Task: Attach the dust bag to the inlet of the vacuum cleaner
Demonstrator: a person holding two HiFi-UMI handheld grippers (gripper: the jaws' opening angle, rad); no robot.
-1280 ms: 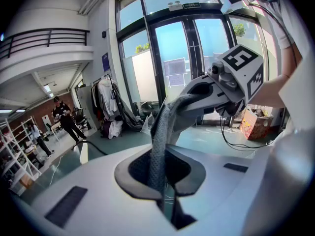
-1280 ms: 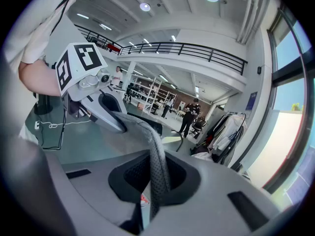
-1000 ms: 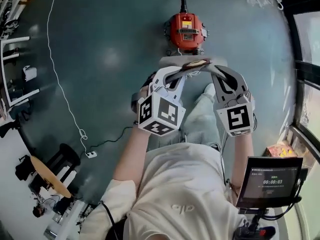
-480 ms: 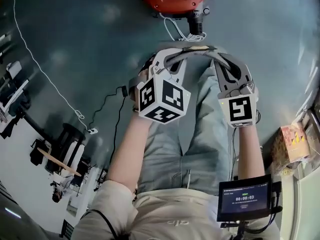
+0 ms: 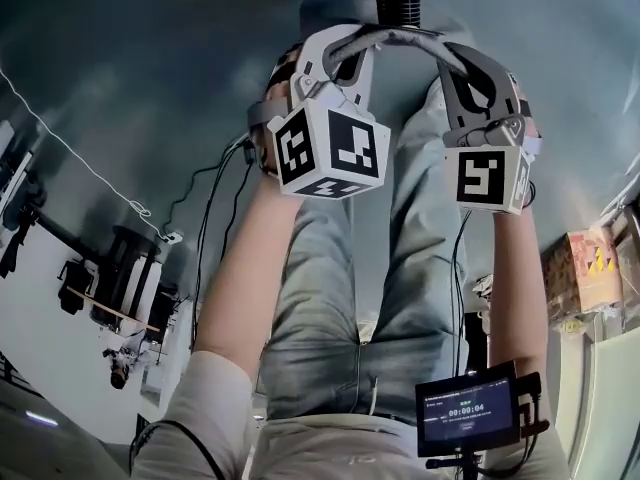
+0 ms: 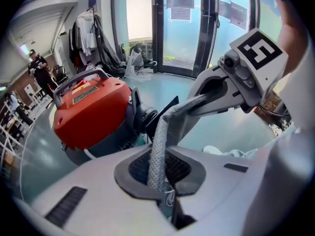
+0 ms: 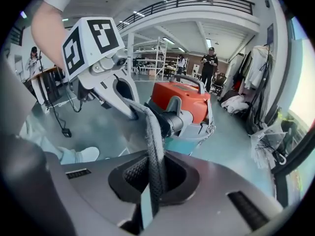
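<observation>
So both tools are busy here. The left tool (image 6: pixel 160 173) has its jaws pressed together on the rim of the grey woven-fabric dust bag (image 5: pixel 400 36), and the right tool (image 7: pixel 152 181) is pinching that same rim from the other side. The edge ends up pulled into a band running between the two of them.

The round vacuum cleaner with the red top and grey base (image 6: pixel 91 112) sits on the dull green floor (image 5: pixel 140 78) right in front of the tools. Its black tube-shaped inlet (image 7: pixel 173 123) sticks out toward the bag. From the head view the stretched rim is just beside the inlet. From the right gripper view it crosses right in front of the inlet. Honestly can't tell if fabric and inlet are touching.
</observation>
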